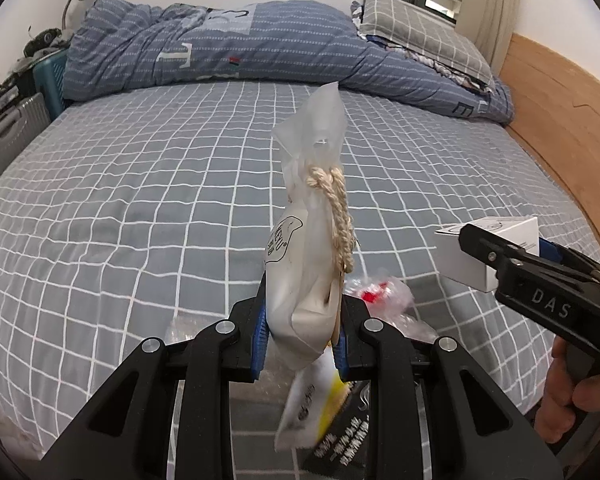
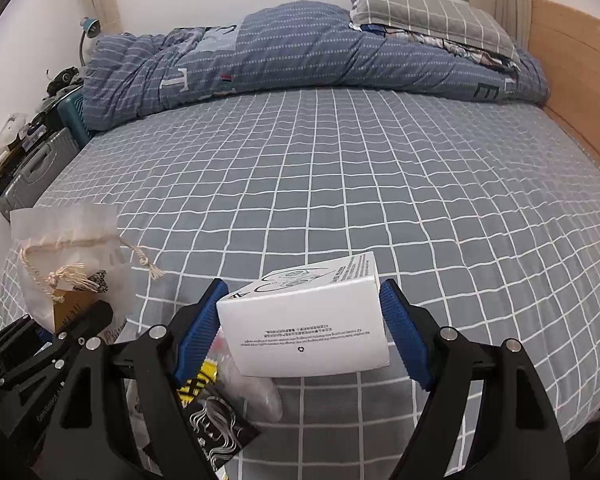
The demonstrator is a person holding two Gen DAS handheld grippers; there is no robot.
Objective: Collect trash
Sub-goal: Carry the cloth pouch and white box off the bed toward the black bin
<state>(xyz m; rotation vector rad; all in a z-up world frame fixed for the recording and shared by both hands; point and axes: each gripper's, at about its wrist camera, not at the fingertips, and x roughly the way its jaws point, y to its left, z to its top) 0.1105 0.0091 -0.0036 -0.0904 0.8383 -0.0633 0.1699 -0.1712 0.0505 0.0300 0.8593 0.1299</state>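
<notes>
Above the near edge of the bed [image 2: 380, 168], both grippers carried trash clear of the checked sheet. The left gripper [image 1: 302, 336] had its jaws drawn narrow on the bottom of a frosted pouch [image 1: 312, 216], which stood upright between the blue ribbed pads [image 1: 261, 334]. Pinching it low probably let the limp film stand on its own stiffness and not fold over. The pouch was thin, translucent plastic, creased at the neck, with a twisted cream cord [image 1: 338, 216] tied round it and a brown card tag inside, seen in the right wrist view.

The right gripper [image 2: 300, 328] held a white box [image 2: 312, 320] with its jaws spread wide, one pad against each short side. The wide span suited the box's rigid, flat-sided cardboard, matt white with small printed text and a line drawing on top. It sat slightly tilted in the grip, so I judged the hold adequate though not square. A hand [image 1: 568, 400] gripped that tool's handle at the right edge of the left wrist view.

More trash lay beneath, at the near edge of the bed: a crinkled clear wrapper [image 1: 384, 300] with a red patch, a glossy black packet [image 2: 216, 424] with silver line art, and a yellow-and-white wrapper [image 1: 320, 400] whose outline was blurred. These soft, slippery films would likely need a narrow pinch at an edge.
</notes>
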